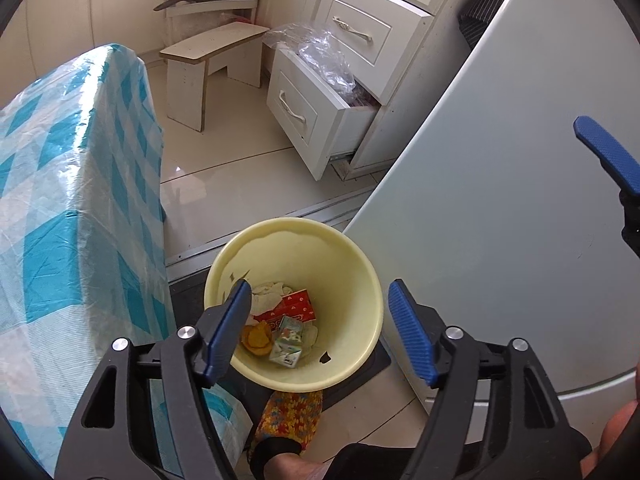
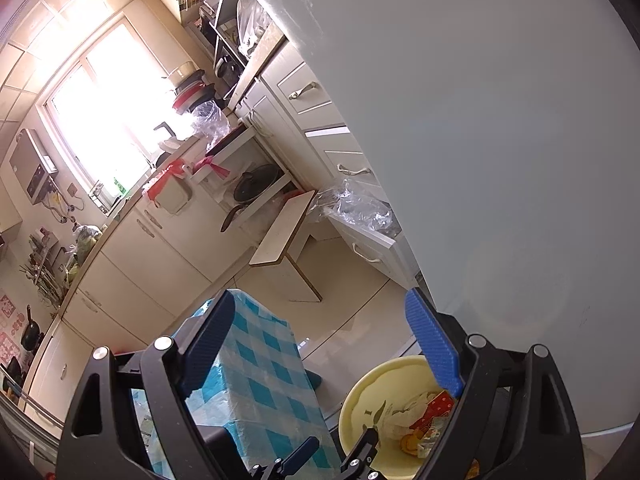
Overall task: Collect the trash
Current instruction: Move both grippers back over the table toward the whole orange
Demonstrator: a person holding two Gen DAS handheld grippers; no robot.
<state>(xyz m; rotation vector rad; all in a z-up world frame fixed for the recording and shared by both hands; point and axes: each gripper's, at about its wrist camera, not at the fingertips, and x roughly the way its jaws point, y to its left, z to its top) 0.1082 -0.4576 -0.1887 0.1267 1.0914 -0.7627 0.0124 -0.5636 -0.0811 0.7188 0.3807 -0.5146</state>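
Observation:
A pale yellow bin (image 1: pixel 348 280) stands on the floor, right under my left gripper (image 1: pixel 318 285). The blue pads of that gripper stand wide apart above the bin's mouth, and nothing is between them. At the bottom of the bin lie a red carton (image 1: pixel 298 306), two small milk cartons (image 1: pixel 288 340), a yellow scrap (image 1: pixel 256 338) and white tissue (image 1: pixel 266 294). My right gripper (image 2: pixel 320 300) is open and empty, held higher and looking over the kitchen. The right wrist view shows the bin (image 2: pixel 360 392) at the lower right, with the left gripper (image 2: pixel 340 440) over it.
A table under a blue-and-white checked cloth (image 1: pixel 80 200) flanks the bin on the left, and a large white panel (image 1: pixel 480 200) on the right. Beyond are an open drawer with plastic bags (image 1: pixel 312 108) and a low stool (image 1: pixel 208 52). A person's patterned slipper (image 1: pixel 292 412) is beside the bin.

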